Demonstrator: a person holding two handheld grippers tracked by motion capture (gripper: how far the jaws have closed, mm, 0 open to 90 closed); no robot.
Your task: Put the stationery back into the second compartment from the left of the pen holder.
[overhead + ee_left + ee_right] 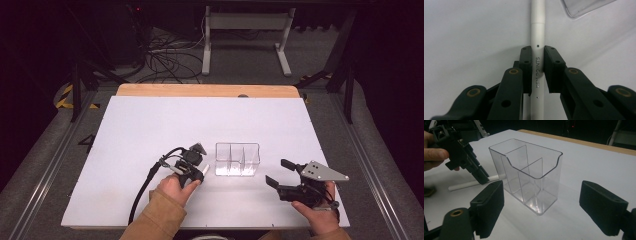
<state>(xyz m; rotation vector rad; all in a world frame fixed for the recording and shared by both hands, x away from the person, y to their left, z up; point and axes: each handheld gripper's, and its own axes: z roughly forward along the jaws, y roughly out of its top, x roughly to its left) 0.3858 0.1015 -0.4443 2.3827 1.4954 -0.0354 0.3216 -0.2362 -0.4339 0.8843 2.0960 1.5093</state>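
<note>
A white pen [537, 30] with grey lettering lies on the white table [150, 125], and my left gripper [537, 48] is shut on its barrel, pads pressing both sides. In the high view this left gripper [192, 167] points down just left of a clear plastic organizer [237, 159] with three compartments; the pen's end [205, 170] pokes out beside it. My right gripper [277, 171] hovers to the organizer's right, open and holding nothing. In the right gripper view, the organizer [531, 170] stands upright between and beyond my wide jaws [542, 195], with the pen [464, 185] and the left gripper [482, 178] behind it at left.
The table's wooden far edge [207, 90] borders a floor with tangled cables [167, 62] and a white desk frame [245, 40]. The left gripper's black cable [142, 187] trails toward the table's near edge. The organizer's compartments hold nothing.
</note>
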